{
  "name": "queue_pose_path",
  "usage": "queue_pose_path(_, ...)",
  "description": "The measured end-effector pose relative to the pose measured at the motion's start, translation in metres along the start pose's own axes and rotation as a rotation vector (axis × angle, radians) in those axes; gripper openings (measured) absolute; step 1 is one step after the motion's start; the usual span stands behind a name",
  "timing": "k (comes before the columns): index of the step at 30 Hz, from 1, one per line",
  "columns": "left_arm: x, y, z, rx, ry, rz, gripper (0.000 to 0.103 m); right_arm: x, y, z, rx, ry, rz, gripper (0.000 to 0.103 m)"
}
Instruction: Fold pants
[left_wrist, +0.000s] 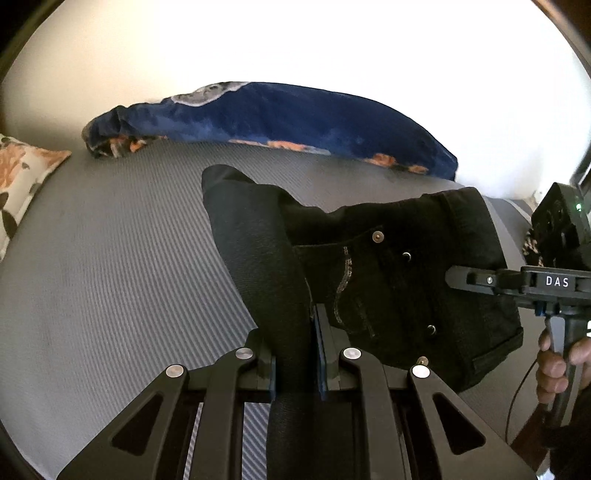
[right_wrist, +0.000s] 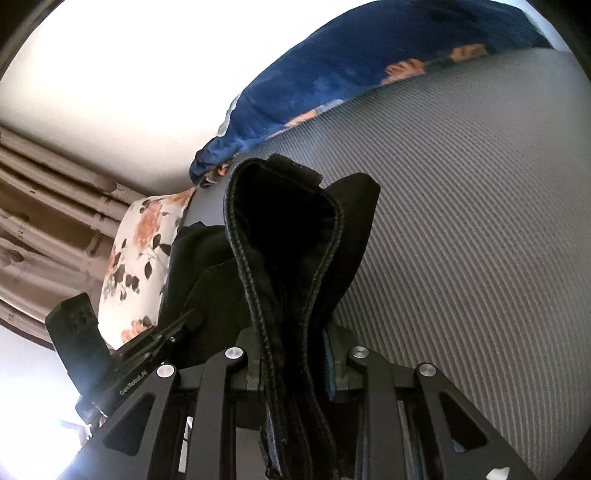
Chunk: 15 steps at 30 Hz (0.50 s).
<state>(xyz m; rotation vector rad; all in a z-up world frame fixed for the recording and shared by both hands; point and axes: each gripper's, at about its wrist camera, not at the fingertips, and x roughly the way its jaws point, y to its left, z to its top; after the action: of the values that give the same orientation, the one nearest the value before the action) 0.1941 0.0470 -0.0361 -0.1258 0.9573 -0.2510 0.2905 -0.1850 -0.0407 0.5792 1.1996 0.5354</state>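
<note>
Left wrist view: left tongs (left_wrist: 295, 354) and right tongs (right_wrist: 295, 365) both clench the pants (left_wrist: 406, 266), heavy, limp denim; thick seams grip best.

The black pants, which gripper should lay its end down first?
Probably left: the left gripper pinches a leg of the black pants, low over the grey bedsheet; the right gripper holds the waistband.
</note>
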Motion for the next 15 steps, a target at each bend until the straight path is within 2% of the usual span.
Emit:
queue_pose_path(9,0.043,0.029,0.038,0.005,0.012,0.025,0.016,0.035,0.0,0.045,0.011,0.004,-0.049,0.022)
queue_pose_path(15,0.074,0.048,0.052,0.016,0.019,0.045,0.016,0.051,-0.007,0.059,0.007,-0.014,-0.099,0.022)
